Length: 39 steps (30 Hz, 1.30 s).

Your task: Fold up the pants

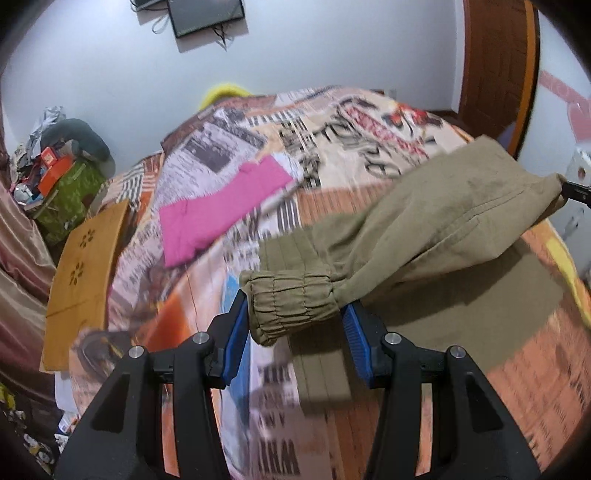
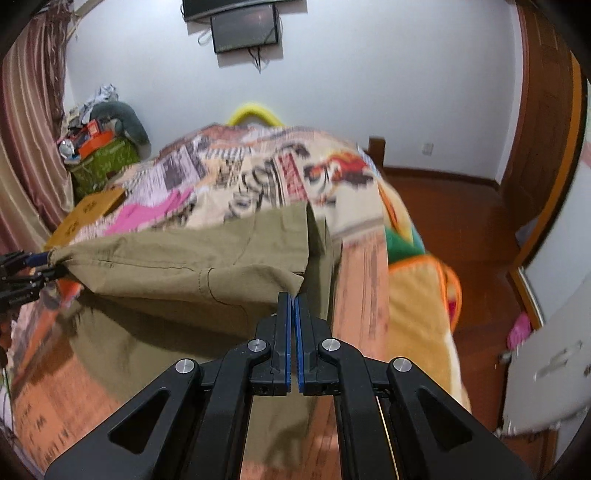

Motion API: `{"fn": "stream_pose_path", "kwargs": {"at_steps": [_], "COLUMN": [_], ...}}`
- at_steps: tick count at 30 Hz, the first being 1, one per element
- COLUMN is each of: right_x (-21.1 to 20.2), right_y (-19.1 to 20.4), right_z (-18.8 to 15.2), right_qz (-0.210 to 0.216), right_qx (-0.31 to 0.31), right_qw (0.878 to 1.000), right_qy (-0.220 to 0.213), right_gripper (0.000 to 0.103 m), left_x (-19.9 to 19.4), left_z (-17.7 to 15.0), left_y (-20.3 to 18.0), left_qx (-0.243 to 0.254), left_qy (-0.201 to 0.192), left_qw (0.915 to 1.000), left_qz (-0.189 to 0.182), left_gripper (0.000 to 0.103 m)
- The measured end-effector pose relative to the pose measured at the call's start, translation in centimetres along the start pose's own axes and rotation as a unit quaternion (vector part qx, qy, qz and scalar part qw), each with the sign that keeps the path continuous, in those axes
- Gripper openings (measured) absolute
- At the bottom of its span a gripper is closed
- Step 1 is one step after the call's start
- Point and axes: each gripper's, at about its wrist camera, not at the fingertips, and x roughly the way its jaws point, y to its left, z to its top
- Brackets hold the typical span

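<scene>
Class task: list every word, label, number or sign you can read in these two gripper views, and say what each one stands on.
Nothing here reads with certainty.
Newspaper-print patchwork bedspread: large dark lettering near the left jaws, possibly "WHIL", cut off and blurred.
The same bedspread, red banner: lettering blurred, unreadable.
Orange box on the green-covered stand: label too small.
Khaki cuffed pants, pink folded garment, dark wall screen: no text visible.

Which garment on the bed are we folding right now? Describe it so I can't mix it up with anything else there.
Start at the bed with the newspaper-print bedspread. Lifted above its near end are the khaki pants, stretched between the two tools: the left tool holds an elastic cuff, the right tool a corner. The pink garment lies flat farther back; the pants are olive-tan with gathered cuffs.
</scene>
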Motion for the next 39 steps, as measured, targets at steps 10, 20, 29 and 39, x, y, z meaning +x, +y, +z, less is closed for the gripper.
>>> {"fn": "stream_pose_path", "kwargs": {"at_steps": [10,20,29,39], "right_x": [0.3,-2.7,-5.1,-1.6], "right_y": [0.3,0.7,4.6,9.0], "right_z": [-7.1,-8.3,-5.6,-6.3], "right_qz": [-0.023,-0.039,-0.009,0.052], "right_qx": [-0.001,0.009,-0.039,-0.074], "right_qw": [0.997,0.997,0.999,0.994], "right_qy": [0.072,0.063,0.009,0.053], "right_gripper": [0.003,0.020,0.048,0.057], "left_x": [-0.8,-4.3,-5.6,-0.3], "left_z": [-5.0,-4.4,-1.5,-1.8], "left_y": [-0.3,0.4,-3.8,-8.5], "left_qx": [-0.007,-0.016,0.062,0.154], "left_qy": [0.027,-0.004,-0.021,0.052], "left_qw": [0.9996,0.9999,0.9978,0.9864], "left_qz": [0.003,-0.001,-0.016,-0.021], "left_gripper": [0.049,0.050,0.068,0.070]}}
